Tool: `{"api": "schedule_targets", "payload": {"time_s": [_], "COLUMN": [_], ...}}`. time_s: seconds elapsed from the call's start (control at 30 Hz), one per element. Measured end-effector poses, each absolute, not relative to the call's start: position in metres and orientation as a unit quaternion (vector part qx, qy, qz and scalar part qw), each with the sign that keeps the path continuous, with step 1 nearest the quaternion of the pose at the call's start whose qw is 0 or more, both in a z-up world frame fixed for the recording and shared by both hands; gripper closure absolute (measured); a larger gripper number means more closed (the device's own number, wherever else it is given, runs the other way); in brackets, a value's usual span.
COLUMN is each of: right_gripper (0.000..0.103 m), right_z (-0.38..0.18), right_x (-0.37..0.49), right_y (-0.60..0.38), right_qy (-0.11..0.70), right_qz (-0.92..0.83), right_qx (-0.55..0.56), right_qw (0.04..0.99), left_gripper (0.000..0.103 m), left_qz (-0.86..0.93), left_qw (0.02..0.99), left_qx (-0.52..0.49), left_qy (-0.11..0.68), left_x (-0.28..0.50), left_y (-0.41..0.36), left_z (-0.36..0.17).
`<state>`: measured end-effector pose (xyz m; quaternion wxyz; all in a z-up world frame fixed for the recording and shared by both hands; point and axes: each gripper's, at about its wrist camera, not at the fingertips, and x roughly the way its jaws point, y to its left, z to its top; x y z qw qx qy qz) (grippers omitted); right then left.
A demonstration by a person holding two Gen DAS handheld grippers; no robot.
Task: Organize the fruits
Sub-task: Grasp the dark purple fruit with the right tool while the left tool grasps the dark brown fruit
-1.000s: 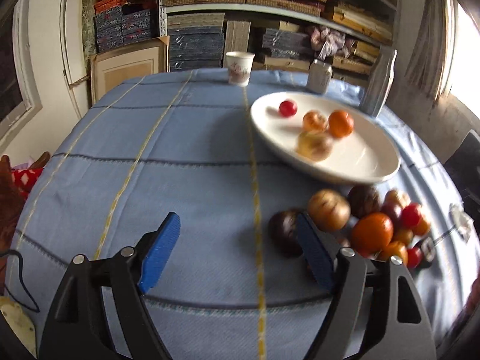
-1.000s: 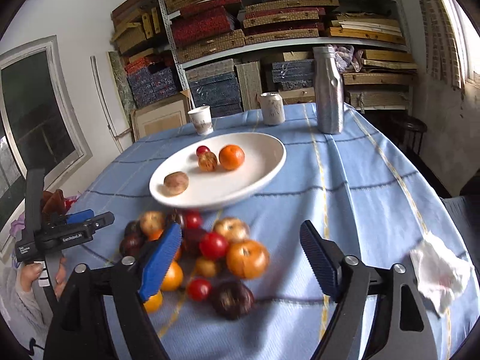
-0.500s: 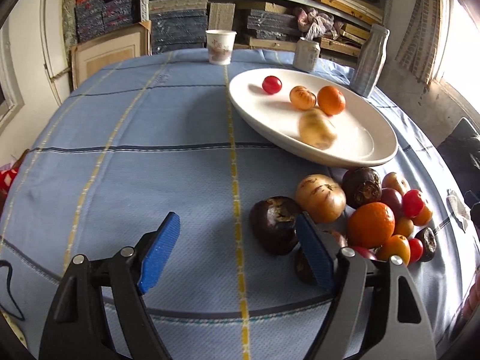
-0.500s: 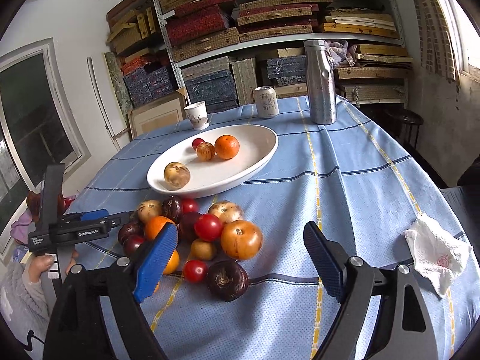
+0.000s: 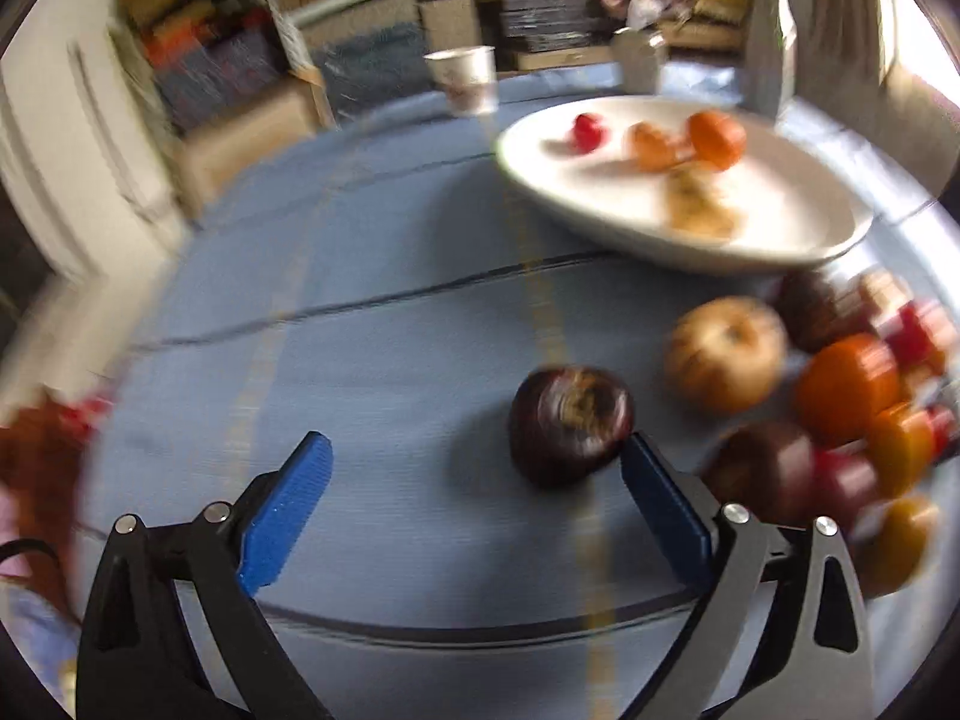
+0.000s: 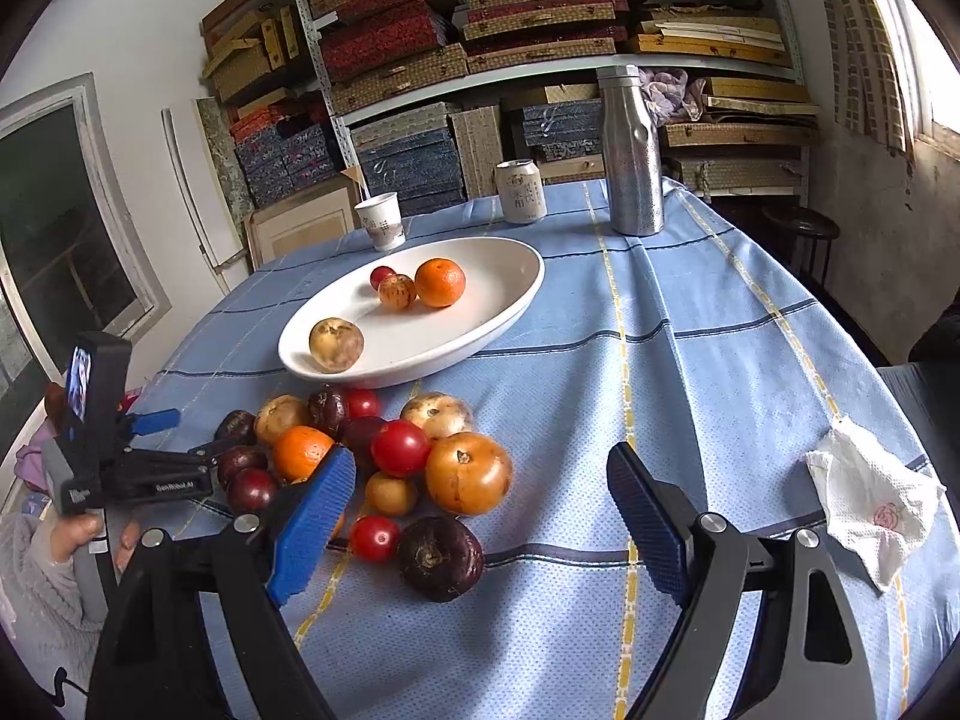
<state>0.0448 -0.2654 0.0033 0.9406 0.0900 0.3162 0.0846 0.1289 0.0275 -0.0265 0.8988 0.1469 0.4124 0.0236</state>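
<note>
A: What has changed on the worktop (image 6: 690, 360)?

B: The left claw (image 5: 477, 480) is spreading its jaws wider and has dipped toward a dark purple fruit (image 5: 570, 423), which now sits between them, nearest the right pad, not yet pinched.

A: And the rest?

B: The right claw (image 6: 480, 516) hovers spread and empty above the fruit pile (image 6: 384, 450). Four fruits lie in the white dish (image 6: 510, 306); a pickup looks imminent.
</note>
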Motion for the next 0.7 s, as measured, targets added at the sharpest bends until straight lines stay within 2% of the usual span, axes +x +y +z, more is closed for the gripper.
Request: {"api": "schedule_targets", "payload": {"time_s": [0.17,0.3,0.33,0.37,0.4,0.43,0.47,0.7], "right_gripper": [0.016,0.016,0.016,0.016,0.016,0.016,0.016,0.017], "right_z": [0.004,0.003,0.003,0.003,0.003,0.002,0.001,-0.008], "right_x": [0.044,0.044,0.044,0.044,0.045,0.045,0.045,0.05], "right_y": [-0.266,-0.265,-0.265,-0.265,-0.265,-0.265,-0.265,-0.261], "right_qy": [0.313,0.315,0.314,0.315,0.317,0.319,0.322,0.36], "right_qz": [0.088,0.088,0.088,0.087,0.087,0.087,0.087,0.1], "right_qx": [0.091,0.091,0.09,0.09,0.09,0.09,0.09,0.083], "right_qw": [0.941,0.941,0.941,0.941,0.94,0.94,0.939,0.924], "left_gripper": [0.009,0.009,0.016,0.032,0.038,0.051,0.058,0.058], "left_qz": [-0.022,-0.036,-0.039,-0.048,-0.054,-0.065,-0.069,-0.054], "left_qw": [0.916,0.905,0.902,0.899,0.897,0.897,0.896,0.902], "left_qx": [0.121,0.119,0.11,0.096,0.084,0.063,0.049,0.047], "left_qy": [0.383,0.406,0.415,0.425,0.43,0.433,0.435,0.426], "left_x": [0.122,0.133,0.136,0.14,0.143,0.144,0.143,0.141], "left_y": [0.026,0.024,0.026,0.029,0.032,0.036,0.039,0.039], "left_z": [-0.015,-0.026,-0.029,-0.031,-0.032,-0.032,-0.033,-0.031]}}
